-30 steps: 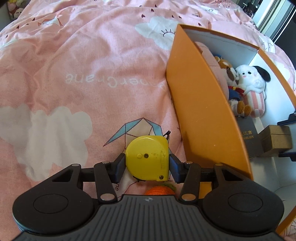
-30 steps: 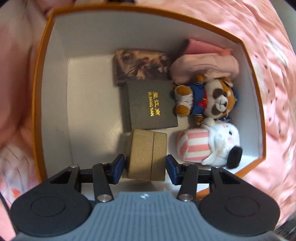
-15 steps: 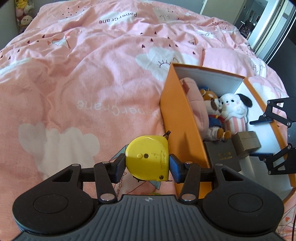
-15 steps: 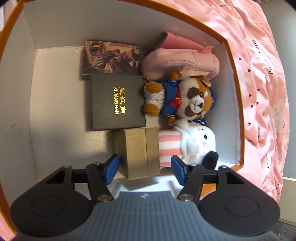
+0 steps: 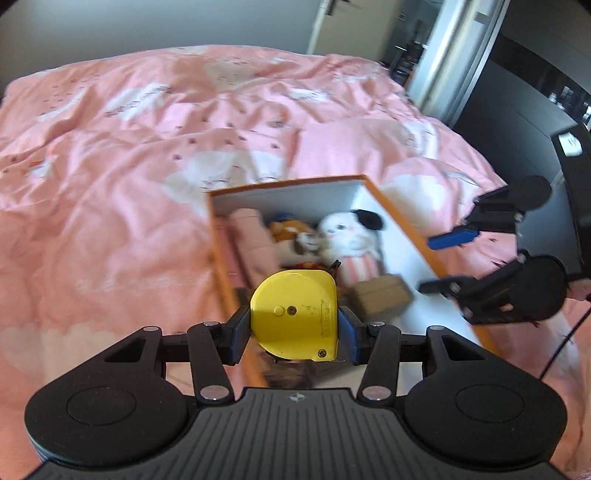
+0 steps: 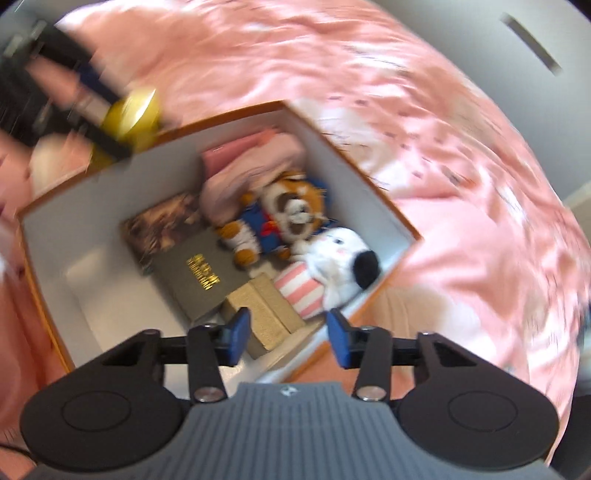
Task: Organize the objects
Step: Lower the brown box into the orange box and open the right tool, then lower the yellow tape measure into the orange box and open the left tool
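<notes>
Left wrist view: the left gripper (image 5: pixel 294 334) grasps a yellow tape measure (image 5: pixel 294 318) above the orange box (image 5: pixel 402 221) on the bed (image 5: pixel 110 221).

Right wrist view: the right gripper (image 6: pixel 289 336) has its fingers released, above the small gold box (image 6: pixel 264 312) lying inside.

Yellow tape measure (image 5: pixel 294 318); orange box (image 6: pixel 343 151), white inside; pink cloud-print bedspread (image 5: pixel 110 184); pink-white striped plush (image 6: pixel 328 273).

A home bedroom: ahead of the tongs spreads a bed (image 5: pixel 147 166) under a rumpled pink duvet printed with white clouds and small hearts. On it sits an orange box (image 6: pixel 354 158) of keepsakes, with plush toys (image 6: pixel 291 218) inside. Beyond the bed stand a grey wall (image 5: pixel 166 26) and a doorway (image 5: pixel 410 40).
</notes>
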`<state>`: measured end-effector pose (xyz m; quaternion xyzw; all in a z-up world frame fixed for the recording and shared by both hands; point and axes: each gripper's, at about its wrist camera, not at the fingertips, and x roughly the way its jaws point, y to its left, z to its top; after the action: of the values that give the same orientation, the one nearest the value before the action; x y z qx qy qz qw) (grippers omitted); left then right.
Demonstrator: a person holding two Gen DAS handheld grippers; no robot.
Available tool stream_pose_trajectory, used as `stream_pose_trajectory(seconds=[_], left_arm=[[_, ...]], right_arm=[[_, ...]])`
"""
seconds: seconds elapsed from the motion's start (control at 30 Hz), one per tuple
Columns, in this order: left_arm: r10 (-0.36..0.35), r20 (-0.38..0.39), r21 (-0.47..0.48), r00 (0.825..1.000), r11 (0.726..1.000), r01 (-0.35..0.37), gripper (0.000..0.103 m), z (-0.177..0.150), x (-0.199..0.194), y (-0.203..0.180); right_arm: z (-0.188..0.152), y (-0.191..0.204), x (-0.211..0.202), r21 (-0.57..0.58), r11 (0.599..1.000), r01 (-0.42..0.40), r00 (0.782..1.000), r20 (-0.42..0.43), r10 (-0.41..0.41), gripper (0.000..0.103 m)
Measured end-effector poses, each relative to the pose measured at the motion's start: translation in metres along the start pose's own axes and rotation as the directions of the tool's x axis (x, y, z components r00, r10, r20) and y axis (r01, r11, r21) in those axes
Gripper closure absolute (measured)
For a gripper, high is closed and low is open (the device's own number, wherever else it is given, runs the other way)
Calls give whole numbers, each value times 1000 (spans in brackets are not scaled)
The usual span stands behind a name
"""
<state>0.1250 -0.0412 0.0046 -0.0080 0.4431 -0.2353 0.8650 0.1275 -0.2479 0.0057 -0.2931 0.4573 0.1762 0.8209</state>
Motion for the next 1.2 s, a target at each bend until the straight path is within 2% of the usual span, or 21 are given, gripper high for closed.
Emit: stream_pose_trajectory(seconds=[0.13, 0.2, 0.37, 0.5, 0.63, 0.8, 0.9, 0.97, 1.2], left_arm=[[-67, -71, 33, 995, 997, 70, 46, -4, 32, -28], [-86, -112, 42, 990, 995, 91, 46, -8, 50, -40], [-87, -189, 111, 978, 988, 109, 46, -20, 82, -69], [-79, -230, 186, 970, 975, 123, 46, -26, 98, -85], [-60, -258, 229, 964, 966, 121, 46, -27, 113, -91], [-52, -294, 218, 954, 968, 120, 46, -28, 127, -90], [-51, -297, 201, 954, 973, 115, 46, -28, 128, -88], [-46, -301, 190, 952, 976, 107, 46, -27, 129, -87], [-17, -302, 204, 953, 976, 82, 46, -23, 134, -86]], right_arm=[[-12, -7, 0, 138, 986, 93, 995, 28, -98, 65], [-18, -6, 7, 157, 979, 132, 990, 34, -139, 64], [-28, 9, 15, 38, 989, 146, 987, 55, -148, 65], [-30, 10, 12, -31, 978, 207, 976, 77, -204, 64], [-31, 4, 10, -7, 983, 185, 980, 77, -184, 64], [-35, 9, 13, -21, 984, 176, 983, 63, -174, 63], [-35, 12, 16, -43, 983, 177, 983, 51, -175, 62], [-34, 13, 16, -52, 983, 178, 983, 47, -176, 58], [-35, 14, 17, -73, 980, 186, 982, 34, -184, 55]])
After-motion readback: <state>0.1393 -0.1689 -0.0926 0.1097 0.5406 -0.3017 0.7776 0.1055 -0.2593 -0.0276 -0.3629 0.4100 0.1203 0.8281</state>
